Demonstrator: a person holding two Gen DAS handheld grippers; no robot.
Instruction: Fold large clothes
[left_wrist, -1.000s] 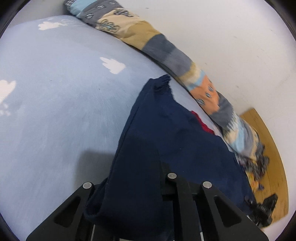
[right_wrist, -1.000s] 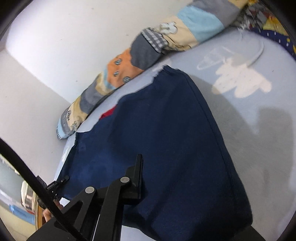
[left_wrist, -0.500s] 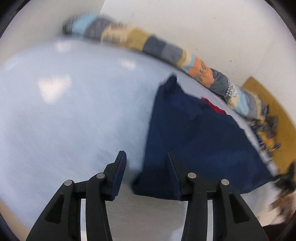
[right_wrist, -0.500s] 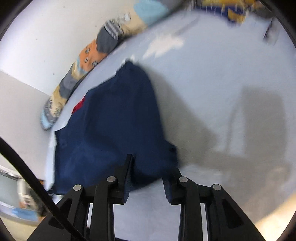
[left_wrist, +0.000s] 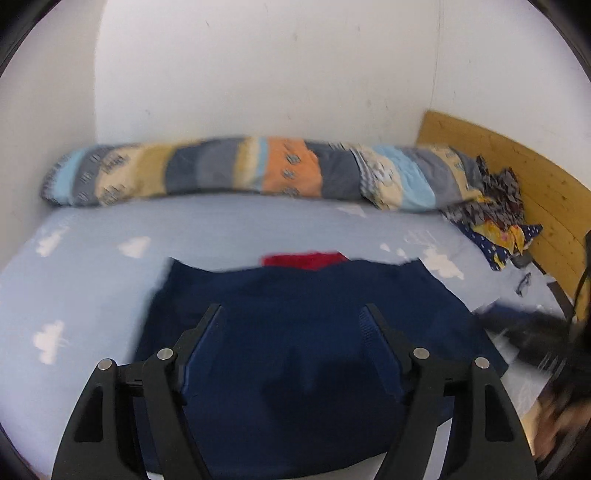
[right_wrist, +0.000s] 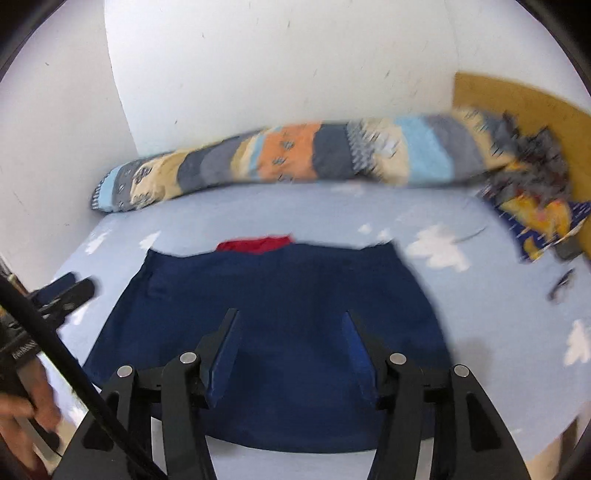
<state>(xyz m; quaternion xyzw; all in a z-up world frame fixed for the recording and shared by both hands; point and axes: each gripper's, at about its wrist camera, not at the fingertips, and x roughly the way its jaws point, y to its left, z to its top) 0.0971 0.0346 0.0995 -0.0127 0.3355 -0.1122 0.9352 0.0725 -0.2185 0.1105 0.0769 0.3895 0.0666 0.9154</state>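
Note:
A navy blue garment (left_wrist: 295, 332) (right_wrist: 280, 321) lies folded flat on the pale blue bed sheet (left_wrist: 85, 295) (right_wrist: 491, 306), a strip of red fabric (left_wrist: 303, 259) (right_wrist: 255, 244) showing at its far edge. My left gripper (left_wrist: 291, 314) hovers above the garment's near part, jaws opening, nothing between them. My right gripper (right_wrist: 291, 321) also hovers over the garment with its jaws opening and empty. In the right wrist view the left gripper (right_wrist: 66, 290) shows at the left edge, a hand (right_wrist: 22, 424) below it. Both views are blurred.
A long patchwork bolster (left_wrist: 258, 171) (right_wrist: 295, 155) runs along the white wall at the back. A heap of patterned clothes (left_wrist: 495, 214) (right_wrist: 535, 192) sits at the back right against a wooden headboard (left_wrist: 517, 170). A black cable (right_wrist: 74, 387) crosses the lower left.
Both grippers let go of the navy garment, opened, and pulled up and back. The garment now lies flat on the sheet, and both views rolled level to face the wall.

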